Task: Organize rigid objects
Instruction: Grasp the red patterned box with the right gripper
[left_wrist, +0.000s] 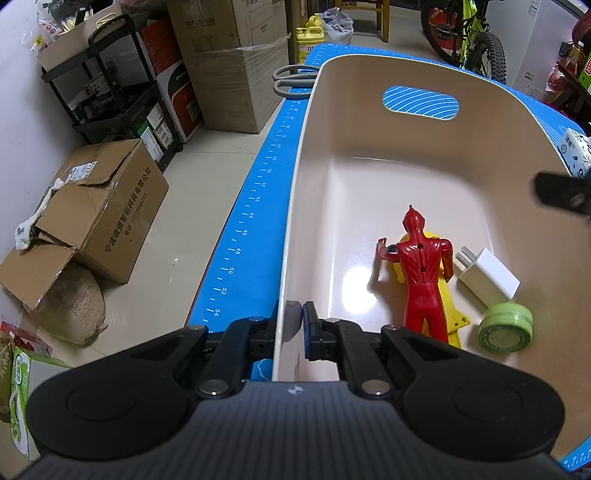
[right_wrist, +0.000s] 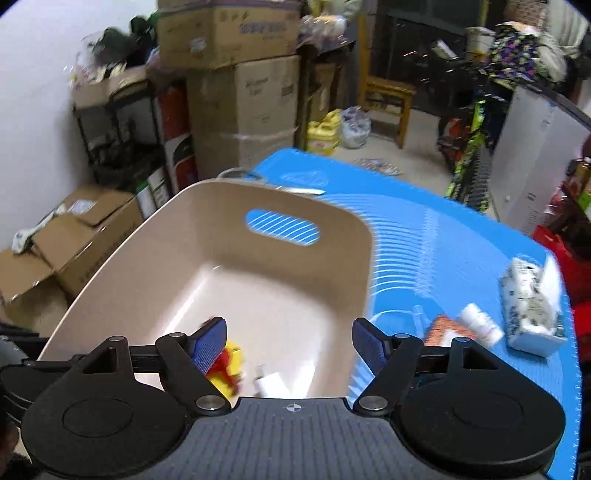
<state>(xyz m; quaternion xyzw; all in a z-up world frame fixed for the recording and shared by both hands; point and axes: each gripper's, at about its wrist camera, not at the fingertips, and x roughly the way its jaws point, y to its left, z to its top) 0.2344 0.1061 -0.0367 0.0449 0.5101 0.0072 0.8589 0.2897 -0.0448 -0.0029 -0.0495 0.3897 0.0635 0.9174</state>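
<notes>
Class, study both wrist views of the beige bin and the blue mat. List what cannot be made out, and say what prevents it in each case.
- Yellow toy, left wrist view: mostly hidden under the red figure.
- Scissors, left wrist view: blades hidden behind the beige bin.
- Small white bottle and packet, right wrist view: labels unreadable, motion blur.
- Green disc, left wrist view: blurred, lettering too small.
- Bin contents, right wrist view: partly hidden by the right hand-held gripper.

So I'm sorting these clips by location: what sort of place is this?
Probably a home storage room or garage, not a lab. Stacked cardboard boxes line the wall, a bicycle stands at the back, and a black rack holds packaged goods. The work goes on at a blue mat.
</notes>
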